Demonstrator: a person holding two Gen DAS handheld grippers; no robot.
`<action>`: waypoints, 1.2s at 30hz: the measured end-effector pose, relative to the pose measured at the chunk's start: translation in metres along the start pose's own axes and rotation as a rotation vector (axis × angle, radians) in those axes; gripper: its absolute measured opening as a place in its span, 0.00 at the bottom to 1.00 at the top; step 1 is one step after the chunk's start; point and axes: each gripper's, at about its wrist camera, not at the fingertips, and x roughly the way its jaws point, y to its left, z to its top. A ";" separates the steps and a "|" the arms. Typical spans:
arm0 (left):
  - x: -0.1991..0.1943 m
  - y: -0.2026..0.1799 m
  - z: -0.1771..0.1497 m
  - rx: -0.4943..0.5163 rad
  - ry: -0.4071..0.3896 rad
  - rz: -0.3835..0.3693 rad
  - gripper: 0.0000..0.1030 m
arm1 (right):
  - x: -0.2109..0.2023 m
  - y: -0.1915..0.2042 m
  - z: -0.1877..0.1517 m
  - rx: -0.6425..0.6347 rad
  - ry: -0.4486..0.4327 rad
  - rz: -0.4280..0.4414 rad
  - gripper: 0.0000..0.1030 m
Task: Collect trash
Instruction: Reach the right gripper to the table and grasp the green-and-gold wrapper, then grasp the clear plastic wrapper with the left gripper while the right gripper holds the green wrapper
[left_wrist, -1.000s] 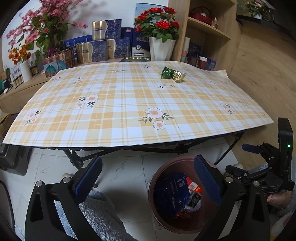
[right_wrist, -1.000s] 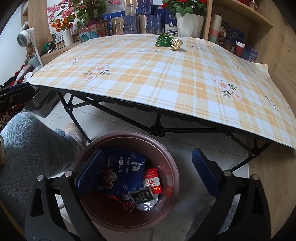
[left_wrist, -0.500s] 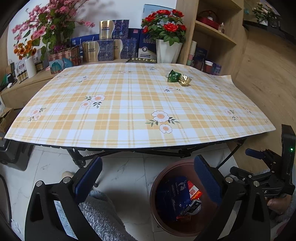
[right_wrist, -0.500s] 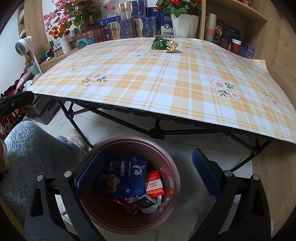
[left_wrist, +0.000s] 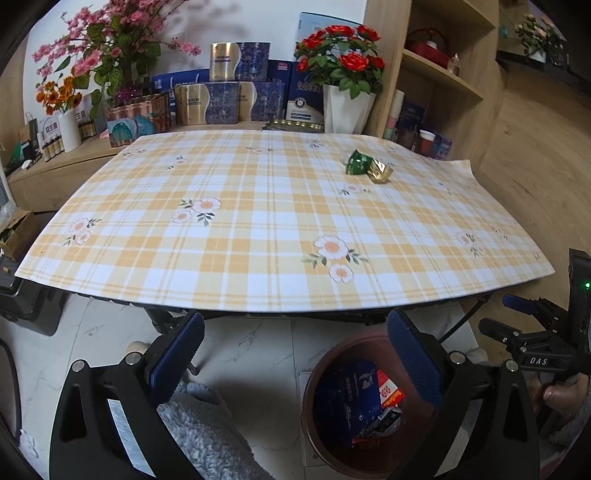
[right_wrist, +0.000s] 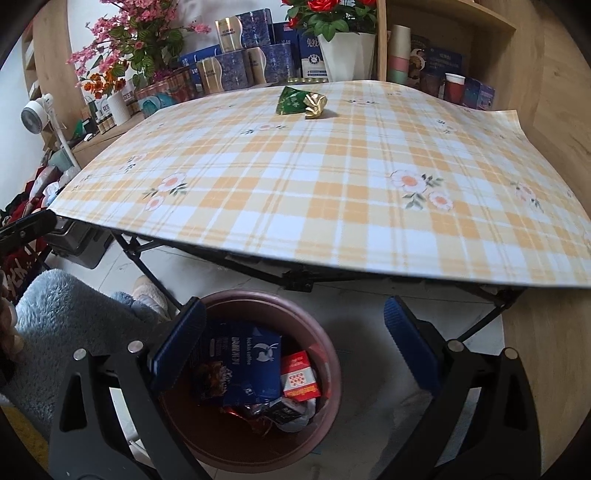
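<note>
1. Wood-panelled room with a pale marble-look tiled floor (left_wrist: 258, 354); open wooden shelves (left_wrist: 439, 74) stand behind the table on the right.
2. Folding table (right_wrist: 295, 278) on a black frame, covered by a yellow-and-white plaid cloth (left_wrist: 258, 221) printed with flowers.
3. Behind the far table edge: white pot of red roses (left_wrist: 341, 107), blue and gold gift boxes (left_wrist: 221, 99), pink blossom arrangement (left_wrist: 107, 48).
4. Trash left on the cloth: green wrapper (left_wrist: 357, 161) and crumpled gold foil wrapper (left_wrist: 379, 172), touching each other, on the far right part of the table. Same pair in the right wrist view: green wrapper (right_wrist: 292, 100), gold foil wrapper (right_wrist: 314, 105).
5. Brown round bin (right_wrist: 325, 369) on the floor below the near table edge. Contents: dark blue coffee packet (right_wrist: 255, 363), red-and-white small box (right_wrist: 299, 380), silvery crumpled scraps beneath them.
6. Left tool (left_wrist: 293, 360): jaws spread wide, nothing between them, held over the floor just left of the bin, below table height.
7. Right tool (right_wrist: 293, 345): jaws spread wide, empty, positioned above the bin opening; its left finger overlaps the bin rim in view.
8. Right tool also visible at the right edge of the left wrist view, with a green indicator light (left_wrist: 587, 285) and fingers of a hand (left_wrist: 554, 393) on its grip.
9. Grey fleece-clad leg (right_wrist: 66, 325) and a slipper (right_wrist: 147, 295) sit beside the bin.
</note>
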 end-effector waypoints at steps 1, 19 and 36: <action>0.002 0.003 0.004 -0.013 0.004 0.001 0.94 | 0.001 -0.002 0.007 -0.015 0.004 0.004 0.93; 0.048 0.022 0.055 -0.074 -0.011 0.018 0.94 | 0.166 -0.015 0.238 -0.308 0.010 -0.034 0.67; 0.097 0.024 0.096 -0.045 0.041 -0.086 0.94 | 0.160 -0.044 0.223 -0.146 -0.022 0.112 0.25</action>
